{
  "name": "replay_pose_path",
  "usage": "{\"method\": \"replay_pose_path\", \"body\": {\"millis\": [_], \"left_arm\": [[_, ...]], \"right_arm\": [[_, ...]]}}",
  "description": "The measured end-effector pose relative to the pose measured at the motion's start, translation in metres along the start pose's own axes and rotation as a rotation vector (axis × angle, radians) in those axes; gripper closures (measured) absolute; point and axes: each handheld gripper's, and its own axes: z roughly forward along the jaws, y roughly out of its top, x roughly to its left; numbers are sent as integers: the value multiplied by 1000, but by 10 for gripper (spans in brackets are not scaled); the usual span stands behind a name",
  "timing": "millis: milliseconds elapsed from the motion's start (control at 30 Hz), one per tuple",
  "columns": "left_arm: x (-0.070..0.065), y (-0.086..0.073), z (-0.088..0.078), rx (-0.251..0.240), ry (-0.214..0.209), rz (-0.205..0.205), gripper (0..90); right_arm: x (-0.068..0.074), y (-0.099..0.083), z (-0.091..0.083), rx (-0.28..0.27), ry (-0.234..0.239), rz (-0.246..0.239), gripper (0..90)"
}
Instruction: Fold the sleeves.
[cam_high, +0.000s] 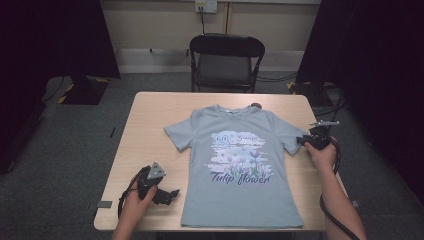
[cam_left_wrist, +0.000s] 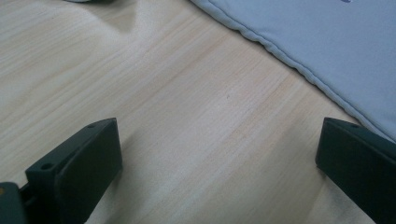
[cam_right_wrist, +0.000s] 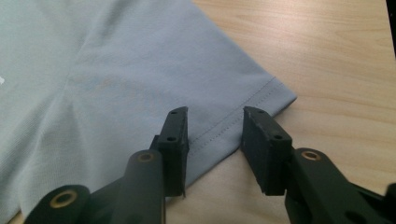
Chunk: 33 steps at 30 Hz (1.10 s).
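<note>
2 hand-held grippers at work on 1 pale blue T-shirt (cam_high: 239, 165), spread flat and face up on the desk (cam_high: 145, 125), collar toward the far edge, hem near the near edge. Right hand-held gripper (cam_right_wrist: 215, 128) set over the hem of the shirt's sleeve (cam_right_wrist: 243, 105), jaws narrowed but not yet pressing, a strip of stitched hem between them. Left hand-held gripper (cam_left_wrist: 217, 154) wide apart, nothing between the jaws but bare wood, resting just beside the shirt's side seam (cam_left_wrist: 299, 70).

Best done by sliding the lower jaw under the sleeve hem before closing, catching both layers a little inside the stitching, not at the very corner, where cloth would likely slip out. Lifting low and slow should keep the body from dragging.

Plenty of bare desk left of the shirt; much less on the right, sleeve tip close to that edge. Folding chair (cam_high: 226, 60) well behind, out of the way.
</note>
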Motion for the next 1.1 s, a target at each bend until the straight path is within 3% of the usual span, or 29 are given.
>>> {"method": "replay_pose_path", "body": {"millis": [133, 333, 400, 467, 767, 1100], "left_arm": [[0, 0, 0, 0, 0, 0, 0], [0, 0, 0, 0, 0, 0, 0], [0, 0, 0, 0, 0, 0, 0], [0, 0, 0, 0, 0, 0, 0], [0, 0, 0, 0, 0, 0, 0], [0, 0, 0, 0, 0, 0, 0]], "right_arm": [[0, -2, 0, -18, 35, 2, 734], [2, -5, 0, -32, 50, 17, 825], [5, -4, 0, -29, 41, -8, 848], [7, -3, 0, -23, 33, -35, 852], [10, -5, -1, -41, 16, -25, 867], [8, -1, -9, -77, 57, 1, 873]]}}
